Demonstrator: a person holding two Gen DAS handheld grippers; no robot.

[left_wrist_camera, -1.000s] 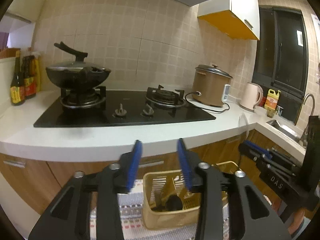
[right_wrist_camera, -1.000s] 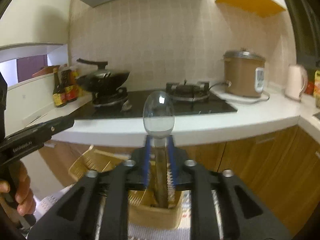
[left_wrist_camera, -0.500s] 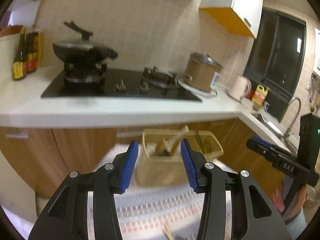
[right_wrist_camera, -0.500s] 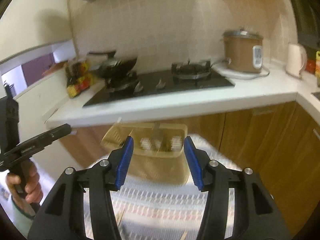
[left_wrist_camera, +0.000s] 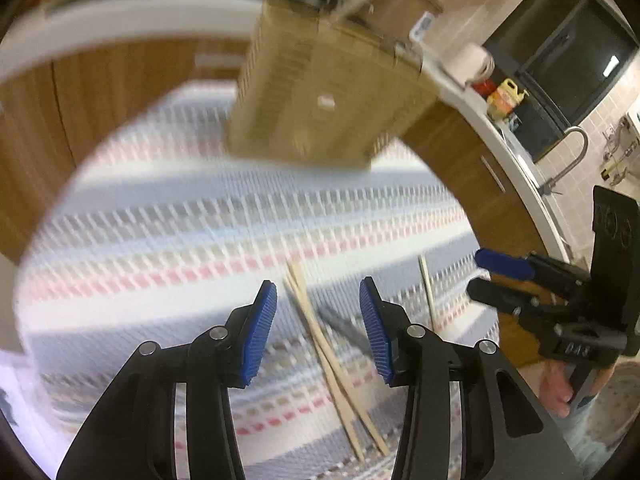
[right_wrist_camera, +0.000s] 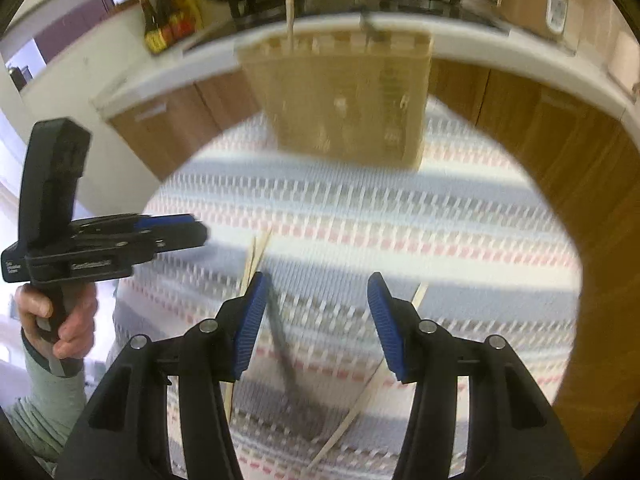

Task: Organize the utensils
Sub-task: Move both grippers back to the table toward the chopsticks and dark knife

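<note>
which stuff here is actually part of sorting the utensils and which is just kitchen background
Part of the job:
- chopsticks lying on the striped mat
- dark utensil on the mat
- utensil basket, a chopstick already standing in it
- left gripper and right gripper, both open

Just background:
- rice cooker
- sauce bottles
- faucet

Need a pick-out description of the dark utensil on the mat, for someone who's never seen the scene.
Find the striped mat on the floor in front of the wooden cabinets, with the beige basket at its far end. Nearer the camera, loose chopsticks lie scattered. Among them is the dark utensil: the only grey-black piece, thicker than the pale wooden sticks.
</note>
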